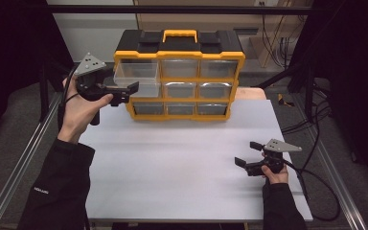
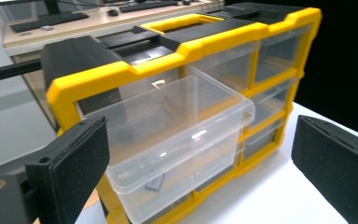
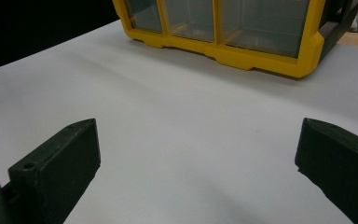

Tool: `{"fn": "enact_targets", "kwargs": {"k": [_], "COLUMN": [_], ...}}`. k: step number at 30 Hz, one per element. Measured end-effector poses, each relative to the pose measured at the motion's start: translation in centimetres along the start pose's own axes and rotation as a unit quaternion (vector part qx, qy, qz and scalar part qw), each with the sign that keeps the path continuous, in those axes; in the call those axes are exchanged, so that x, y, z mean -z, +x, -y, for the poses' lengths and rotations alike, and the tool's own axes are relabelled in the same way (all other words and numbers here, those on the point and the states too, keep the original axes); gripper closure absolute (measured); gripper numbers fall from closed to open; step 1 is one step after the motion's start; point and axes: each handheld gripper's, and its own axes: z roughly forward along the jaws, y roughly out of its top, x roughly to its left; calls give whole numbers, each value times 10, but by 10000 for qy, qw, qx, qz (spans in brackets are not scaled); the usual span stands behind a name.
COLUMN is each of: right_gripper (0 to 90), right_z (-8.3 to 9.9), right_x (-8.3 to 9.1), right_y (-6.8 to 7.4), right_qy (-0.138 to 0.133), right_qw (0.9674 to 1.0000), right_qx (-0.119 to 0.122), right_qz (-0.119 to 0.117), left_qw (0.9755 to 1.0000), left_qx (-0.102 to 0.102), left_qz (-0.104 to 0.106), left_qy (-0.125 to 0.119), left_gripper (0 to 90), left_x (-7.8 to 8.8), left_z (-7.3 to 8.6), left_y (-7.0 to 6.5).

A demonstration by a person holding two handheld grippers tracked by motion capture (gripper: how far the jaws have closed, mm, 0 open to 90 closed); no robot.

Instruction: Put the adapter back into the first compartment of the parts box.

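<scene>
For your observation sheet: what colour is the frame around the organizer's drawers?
Yellow; the organizer frame shows best in the left gripper view.

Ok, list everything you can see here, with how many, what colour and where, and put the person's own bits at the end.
Drawer organiser: one, yellow frame with black top and yellow handle, at the far edge of the table.
Pulled-out drawer: one, clear plastic, top left of the organiser, drawn out; small dark things lie inside, too blurred to name.
Closed drawers: eight, clear, in the other slots.
Table: one, white top, under everything.
Left gripper: one, black with a grey plate, jaws open beside the pulled-out drawer, nothing clamped.
Right gripper: one, black with a grey plate, jaws open, low over the table's near right part.
Sleeves: two, black, coming in from the bottom edge.
</scene>
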Motion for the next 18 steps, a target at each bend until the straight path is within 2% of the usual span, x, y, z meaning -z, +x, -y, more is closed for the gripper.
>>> {"fn": "enact_targets", "kwargs": {"k": [6, 18], "right_gripper": [5, 5], "right_z": [0, 0], "right_x": [0, 0], "right_y": [0, 0], "right_qy": [0, 1], "right_qw": [10000, 10000], "right_qx": [-6, -18], "right_qz": [-4, 1], "left_qw": [10000, 10000], "left_qx": [-53, -62], "left_qz": [-27, 67], "left_qy": [25, -6], "left_gripper": [21, 14], "left_x": [2, 8], "left_z": [9, 22], "left_y": [-1, -6]}}
